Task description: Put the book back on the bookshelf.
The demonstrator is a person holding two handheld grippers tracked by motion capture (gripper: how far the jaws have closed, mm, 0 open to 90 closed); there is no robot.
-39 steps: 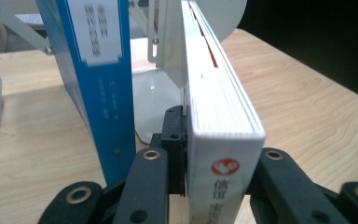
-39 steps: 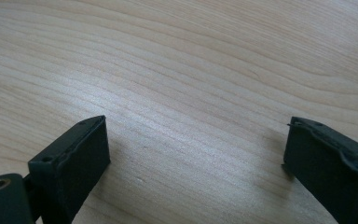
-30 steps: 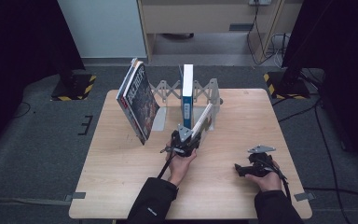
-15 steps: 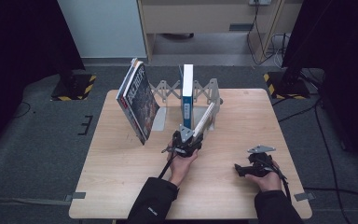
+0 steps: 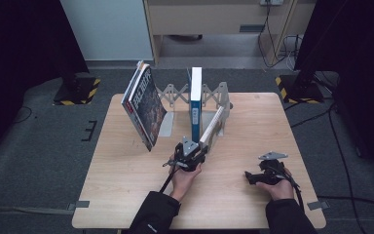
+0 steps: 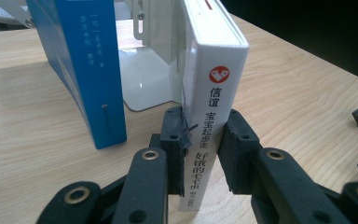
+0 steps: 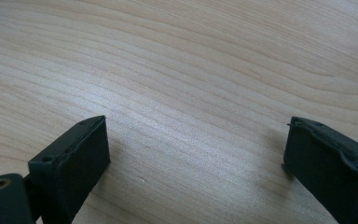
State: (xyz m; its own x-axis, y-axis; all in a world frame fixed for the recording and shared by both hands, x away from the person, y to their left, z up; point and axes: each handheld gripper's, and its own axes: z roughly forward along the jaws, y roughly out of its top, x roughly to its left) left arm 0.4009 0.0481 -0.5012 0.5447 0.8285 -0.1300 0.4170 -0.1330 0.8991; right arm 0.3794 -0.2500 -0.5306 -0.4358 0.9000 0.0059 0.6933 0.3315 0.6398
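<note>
The left gripper [image 6: 200, 149], whose jaws have just been closing, pinches the white book [image 6: 209, 107] leaning against the rack [image 5: 214, 95] beside the blue book [image 5: 195, 105], ready for standing upright, while the right gripper [image 7: 196, 154] rests spread.

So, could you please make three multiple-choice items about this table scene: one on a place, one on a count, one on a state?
1. Where does the blue book stand?
A. Upright in the expanding bookstand
B. Flat on the table
C. On the floor

2. How many books are there?
A. One
B. Three
C. Five

3. What does the left gripper do?
A. Hangs open in the air
B. Clamps the white book
C. Holds a cup

Answers: 1 A, it rises between the stand's plates; 2 B, blue, white and a dark-covered book; 3 B, both pads press its spine.
</note>
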